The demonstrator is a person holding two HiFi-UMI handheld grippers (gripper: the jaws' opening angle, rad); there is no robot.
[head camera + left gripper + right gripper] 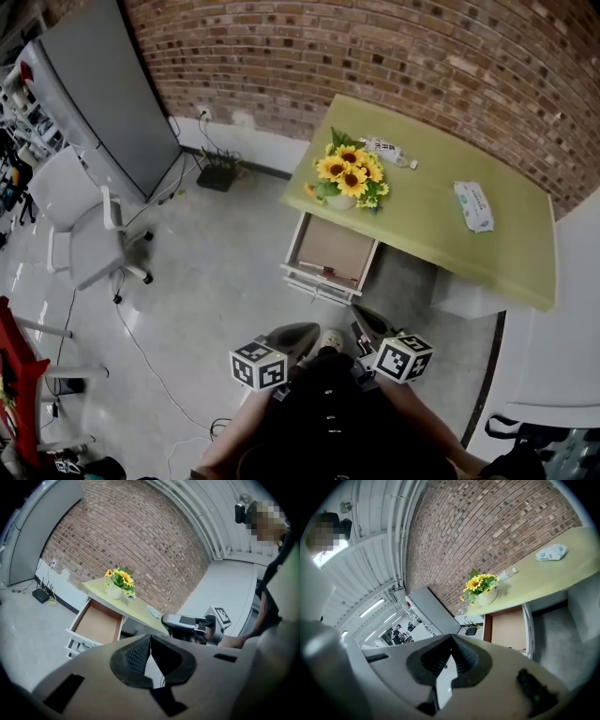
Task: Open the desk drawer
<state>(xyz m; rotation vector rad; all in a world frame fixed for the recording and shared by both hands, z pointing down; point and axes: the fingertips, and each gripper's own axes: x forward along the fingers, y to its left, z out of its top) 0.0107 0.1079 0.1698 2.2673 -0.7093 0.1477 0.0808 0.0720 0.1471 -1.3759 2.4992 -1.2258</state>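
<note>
The desk drawer (330, 251) stands pulled out from under the green desk (441, 234), and its brown inside is empty. It also appears in the left gripper view (97, 623) and the right gripper view (506, 630). Both grippers hang close to the person's body, well back from the drawer and apart from it. My left gripper (315, 329) (150, 637) is shut with nothing between its pads. My right gripper (357, 312) (451, 637) is likewise shut and holds nothing; it is rolled to one side, and the left gripper view shows it (165, 619) beside the left one.
On the desk stand a pot of sunflowers (349, 176), a plastic bottle (386, 150) and a pack of wipes (473, 204). A white office chair (89, 230), a grey panel (103, 94) and a router (216, 173) with cables are on the left. A brick wall runs behind.
</note>
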